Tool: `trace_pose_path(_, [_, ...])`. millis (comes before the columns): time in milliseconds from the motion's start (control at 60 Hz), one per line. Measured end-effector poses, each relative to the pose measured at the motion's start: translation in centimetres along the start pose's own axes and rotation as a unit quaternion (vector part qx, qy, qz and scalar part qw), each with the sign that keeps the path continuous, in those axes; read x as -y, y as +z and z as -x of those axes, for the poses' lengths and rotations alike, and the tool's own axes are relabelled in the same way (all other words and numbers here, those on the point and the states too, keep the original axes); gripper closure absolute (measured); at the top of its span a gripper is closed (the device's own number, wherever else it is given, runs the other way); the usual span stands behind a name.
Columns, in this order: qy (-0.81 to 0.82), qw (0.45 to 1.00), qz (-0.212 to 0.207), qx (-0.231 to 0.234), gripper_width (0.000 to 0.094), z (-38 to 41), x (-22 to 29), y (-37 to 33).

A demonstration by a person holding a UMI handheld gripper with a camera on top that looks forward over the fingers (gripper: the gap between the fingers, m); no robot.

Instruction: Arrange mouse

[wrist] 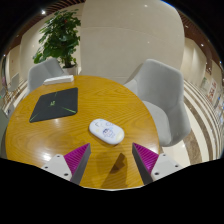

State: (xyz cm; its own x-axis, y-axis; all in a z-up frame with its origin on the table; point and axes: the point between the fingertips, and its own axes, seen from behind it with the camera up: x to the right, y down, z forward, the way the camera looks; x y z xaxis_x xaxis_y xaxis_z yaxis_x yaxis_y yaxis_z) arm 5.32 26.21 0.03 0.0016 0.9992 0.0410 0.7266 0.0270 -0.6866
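desk: round, wooden
mouse: white, just ahead of the claw
claw: fingers apart, empty
room: 2 grey chairs, plant

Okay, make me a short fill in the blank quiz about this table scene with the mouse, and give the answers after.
1. The white mouse lies on a round ____ table.
2. The gripper fingers are ____, with nothing between them.
3. The black mouse pad lies to the ____ of the mouse.
4. Beyond the table stands a potted ____.

Answers: wooden; open; left; plant

Glossy wooden table; smooth white plastic mouse; matt black pad.
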Motion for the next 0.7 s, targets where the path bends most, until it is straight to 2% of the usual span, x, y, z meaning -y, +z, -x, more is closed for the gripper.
trace_pose_path(500, [0.010, 1.000, -0.010, -0.008, 0.0078, -1.1, 5.0, 7.6])
trace_pose_path(550, [0.015, 1.000, -0.009, -0.007, 0.0113, -1.1, 5.1, 8.1])
trace_pose_path(683, [0.021, 1.000, -0.010, 0.001, 0.0436, -0.4, 5.4, 8.6])
trace_pose_path(700, [0.021, 1.000, -0.010, -0.001, 0.0440, -0.4, 5.4, 8.6])
